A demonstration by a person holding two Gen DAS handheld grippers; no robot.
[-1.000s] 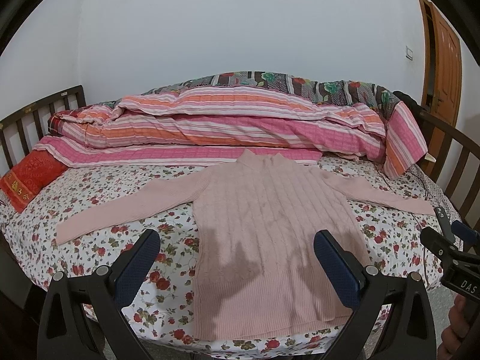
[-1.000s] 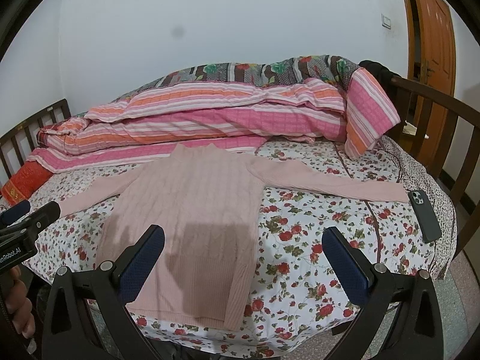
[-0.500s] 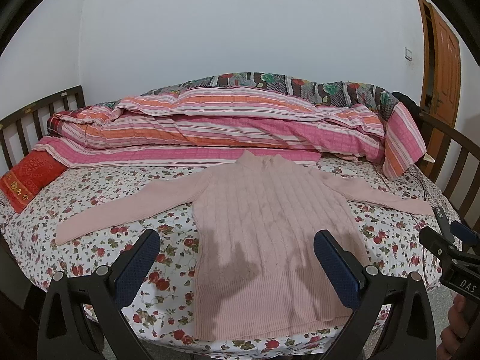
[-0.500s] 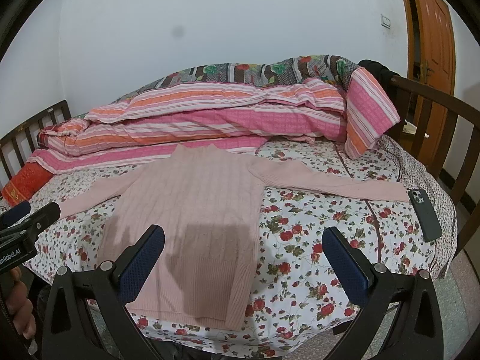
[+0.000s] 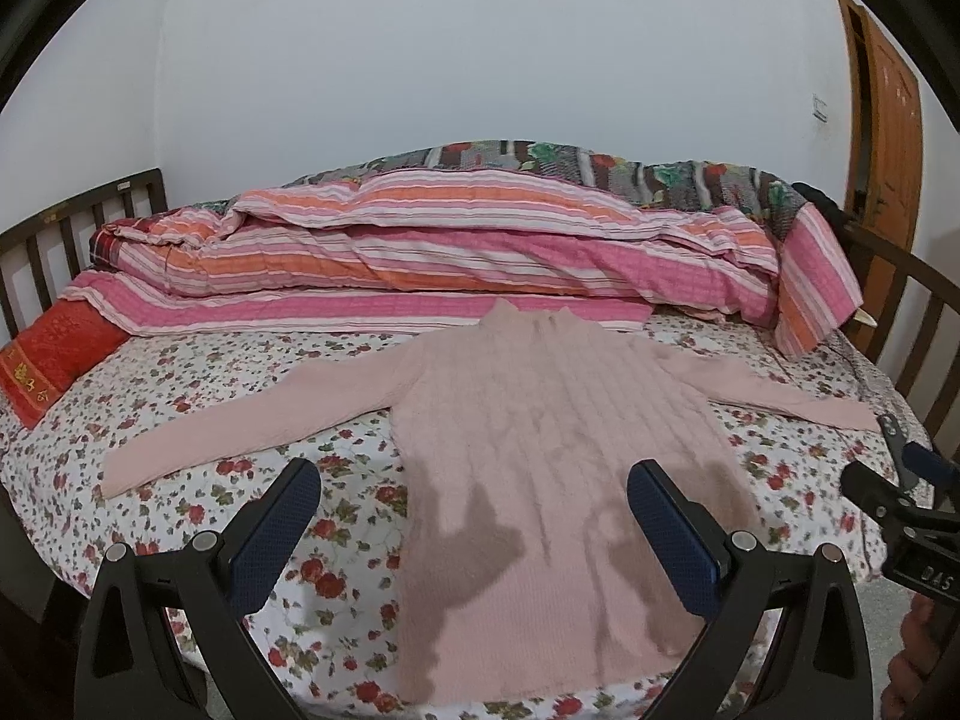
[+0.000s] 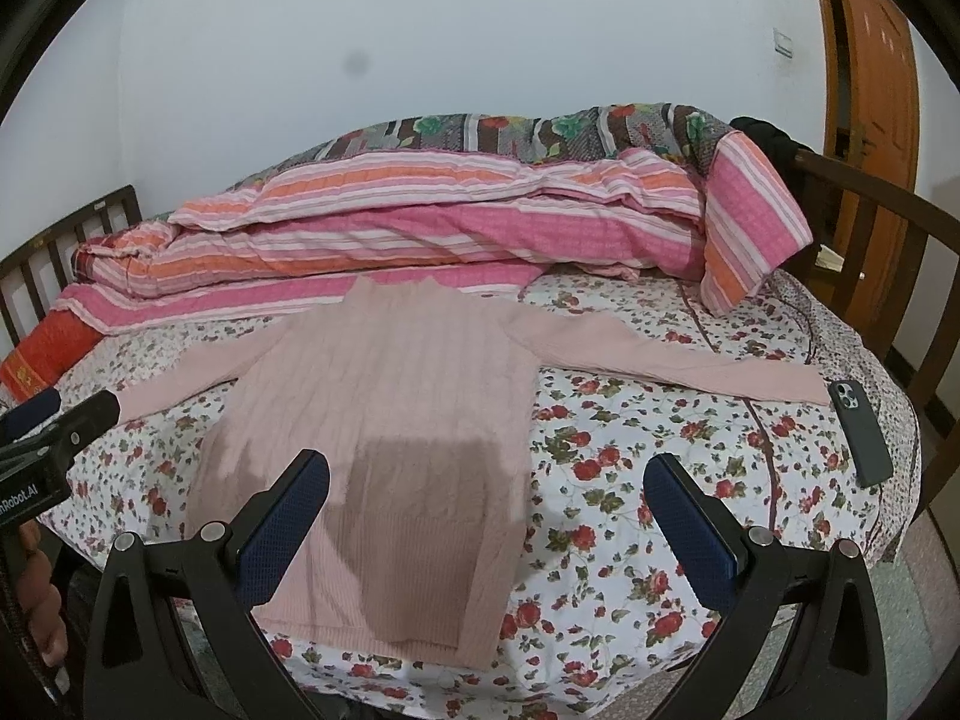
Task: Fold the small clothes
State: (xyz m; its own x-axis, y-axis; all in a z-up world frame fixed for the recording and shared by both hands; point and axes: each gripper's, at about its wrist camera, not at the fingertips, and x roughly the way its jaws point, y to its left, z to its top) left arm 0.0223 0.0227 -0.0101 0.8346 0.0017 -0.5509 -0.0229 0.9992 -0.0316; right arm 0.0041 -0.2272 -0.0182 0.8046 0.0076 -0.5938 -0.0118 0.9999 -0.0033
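Hovering off bed edge [image 5: 336, 648]: both hand-held grippers [image 5: 474, 531] [image 6: 486, 516] agape, empty; sweater [image 5: 540, 480] hem near edge.

Left gripper [image 5: 474, 531], right gripper [image 6: 486, 519]: black plastic frames, silver screws, dark-blue textured finger pads [image 5: 273, 543]. White lettering "nRobot.AI" on left unit body.
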